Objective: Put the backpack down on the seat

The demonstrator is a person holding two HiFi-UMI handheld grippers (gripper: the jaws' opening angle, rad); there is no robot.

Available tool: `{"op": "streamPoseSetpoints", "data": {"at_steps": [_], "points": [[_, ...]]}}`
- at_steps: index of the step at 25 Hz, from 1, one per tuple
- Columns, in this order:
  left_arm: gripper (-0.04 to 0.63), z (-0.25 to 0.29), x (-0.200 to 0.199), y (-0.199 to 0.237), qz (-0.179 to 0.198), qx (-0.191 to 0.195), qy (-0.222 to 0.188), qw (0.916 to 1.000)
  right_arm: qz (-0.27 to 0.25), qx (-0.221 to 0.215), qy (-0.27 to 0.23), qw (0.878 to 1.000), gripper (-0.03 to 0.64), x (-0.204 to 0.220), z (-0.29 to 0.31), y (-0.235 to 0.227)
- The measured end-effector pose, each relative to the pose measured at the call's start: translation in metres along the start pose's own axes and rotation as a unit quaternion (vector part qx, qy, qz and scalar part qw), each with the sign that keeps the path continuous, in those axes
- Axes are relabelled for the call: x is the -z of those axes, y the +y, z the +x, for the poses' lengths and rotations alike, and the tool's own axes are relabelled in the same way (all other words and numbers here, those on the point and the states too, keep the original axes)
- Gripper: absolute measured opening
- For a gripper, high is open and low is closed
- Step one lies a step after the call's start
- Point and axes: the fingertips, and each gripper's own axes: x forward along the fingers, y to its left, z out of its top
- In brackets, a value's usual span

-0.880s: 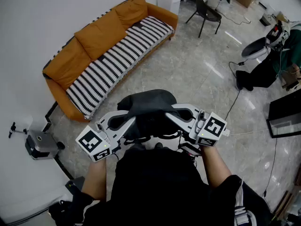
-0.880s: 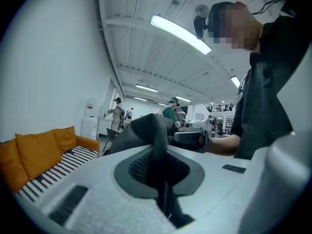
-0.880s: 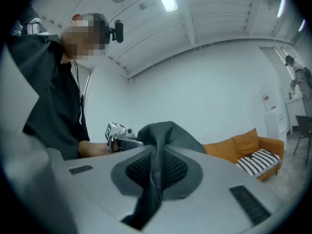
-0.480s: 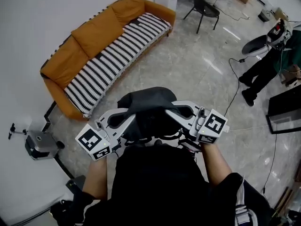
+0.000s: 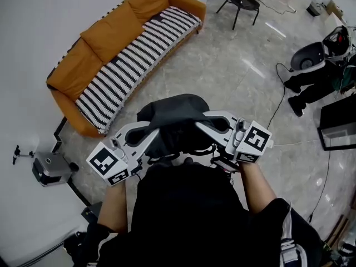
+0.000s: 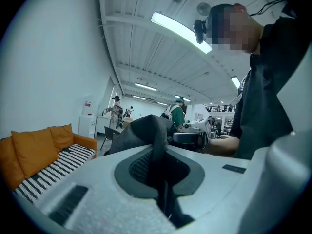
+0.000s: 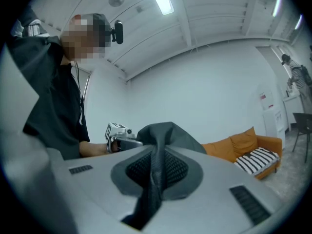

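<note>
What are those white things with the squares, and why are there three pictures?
A person holds a pinching tool in each hand: the left gripper and the right gripper. One picture comes from a camera on the person's head, looking down. The other two come from cameras riding on the grippers. Both are pinched shut on a dark backpack, held up above the floor. The orange sofa with its striped cover is ahead; the backpack is not on it yet.
</note>
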Motion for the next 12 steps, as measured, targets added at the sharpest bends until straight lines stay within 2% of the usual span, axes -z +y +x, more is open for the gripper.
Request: {"op": "streamPoseSetpoints", "data": {"at_steps": [12], "points": [[0.029, 0.031, 0.003, -0.012, -0.012, -0.006, 0.008, 0.9999, 0.009, 0.005, -0.012, 1.000, 0.038, 0.001, -0.030, -0.015]]}}
